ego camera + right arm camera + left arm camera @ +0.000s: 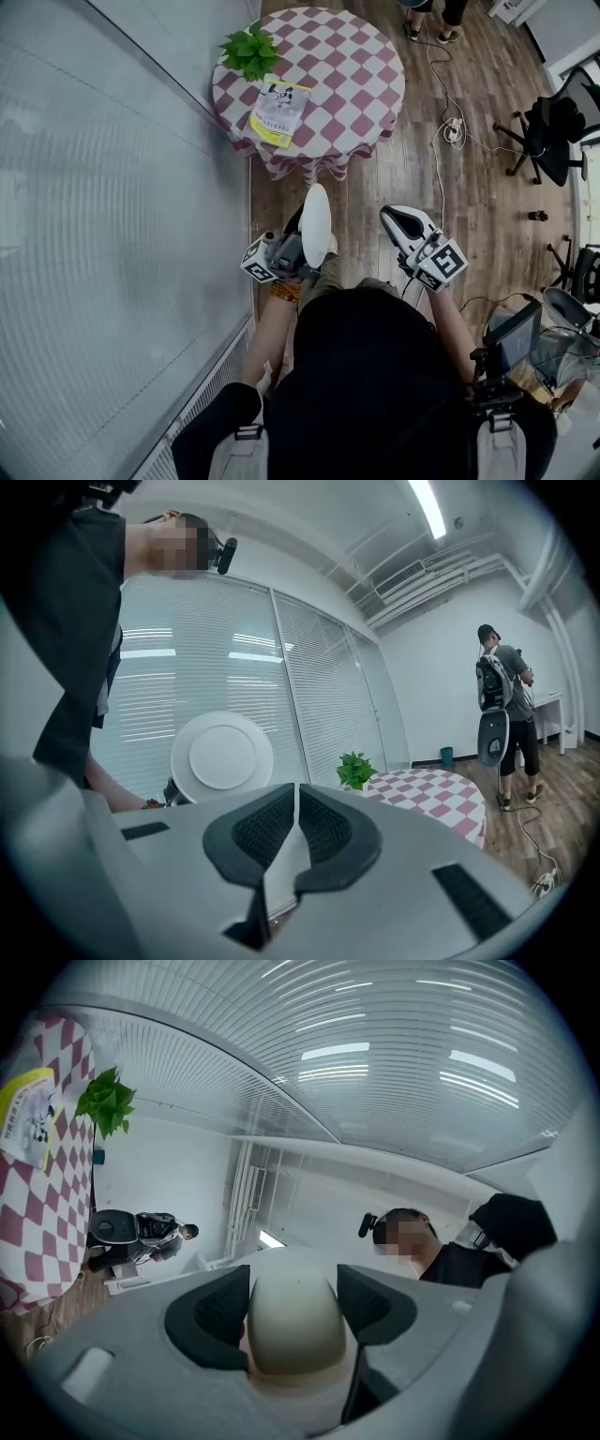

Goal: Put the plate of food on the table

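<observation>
The left claw (pixel 298 251) is clamped on the rim of the white plate (pixel 316 223). The plate stands up on its edge, with its long side pointing far, toward the round tabletop (pixel 349 67). No food shows on the plate from here. The right claw (pixel 297 822) has its two sides pressed together with nothing in between, and it hangs just to the right of the plate. The tabletop with the red and white checks is well apart from the plate, straight ahead and far. So the plate has to go forward, and it looks like it must be turned flat before it can sit down. On the left part of the tabletop there is a green plant (pixel 250 52), and near it lies a yellow packet (pixel 278 111). The right and far parts of the tabletop are bare, so that is the best room for the plate. A glass wall (pixel 112 234) runs close on the left. The wooden floor (pixel 370 202) between is open, but a cable (pixel 439 141) lies off to the right.
</observation>
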`<state>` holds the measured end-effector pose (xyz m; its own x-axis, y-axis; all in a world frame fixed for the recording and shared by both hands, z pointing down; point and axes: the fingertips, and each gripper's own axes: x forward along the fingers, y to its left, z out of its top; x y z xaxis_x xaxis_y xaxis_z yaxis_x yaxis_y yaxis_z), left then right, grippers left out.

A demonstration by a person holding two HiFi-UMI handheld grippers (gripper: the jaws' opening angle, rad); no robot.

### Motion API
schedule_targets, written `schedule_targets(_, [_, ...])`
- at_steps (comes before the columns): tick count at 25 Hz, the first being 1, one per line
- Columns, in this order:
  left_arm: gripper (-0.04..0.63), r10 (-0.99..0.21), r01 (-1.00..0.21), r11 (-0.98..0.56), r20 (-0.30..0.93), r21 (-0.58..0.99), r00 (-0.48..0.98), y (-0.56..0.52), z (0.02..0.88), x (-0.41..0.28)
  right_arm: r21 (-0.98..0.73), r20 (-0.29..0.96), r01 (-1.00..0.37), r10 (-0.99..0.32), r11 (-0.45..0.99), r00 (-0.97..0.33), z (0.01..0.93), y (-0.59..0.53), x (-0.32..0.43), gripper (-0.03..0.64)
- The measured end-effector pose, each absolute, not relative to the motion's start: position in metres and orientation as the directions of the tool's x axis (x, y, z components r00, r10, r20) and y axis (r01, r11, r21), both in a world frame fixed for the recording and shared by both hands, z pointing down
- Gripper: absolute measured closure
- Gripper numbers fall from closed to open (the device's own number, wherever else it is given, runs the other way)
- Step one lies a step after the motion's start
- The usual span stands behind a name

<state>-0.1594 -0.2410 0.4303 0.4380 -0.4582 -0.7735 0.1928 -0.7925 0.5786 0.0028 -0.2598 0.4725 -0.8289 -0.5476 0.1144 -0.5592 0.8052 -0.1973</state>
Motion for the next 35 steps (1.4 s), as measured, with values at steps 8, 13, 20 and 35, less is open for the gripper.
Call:
schedule_targets(8, [0.305,-0.488,0.203,-0.771,-0.765,0.603,0.420,-0.311,0.436,-0.176,-0.228,0.092,-0.614,-0.611,0.756,-0.787,0.471,-0.325,0.006,0.604])
schedule_targets(13, [0.306,-0.499,0.199,-0.753,-0.742,0.627,0.448,-0.349,0.445,-0.169,-0.241,0.092,-0.617,-0.615,0.749,-0.783,0.479,-0.360,0.009,0.603])
schedule_targets(20, [0.306,-0.544,0.120,-0.745,-0.701,0.657,0.460,-0.413,0.458,-0.159,-0.273,0.073,-0.563,-0.567,0.780,-0.821,0.500,-0.442,0.004,0.604])
schedule_targets(35, [0.306,-0.728,-0.130,-0.638,-0.540,0.759,0.422,-0.596,0.462,-0.169,-0.341,0.061,-0.568,-0.586,0.749,-0.808,0.510,-0.601,0.046,0.604])
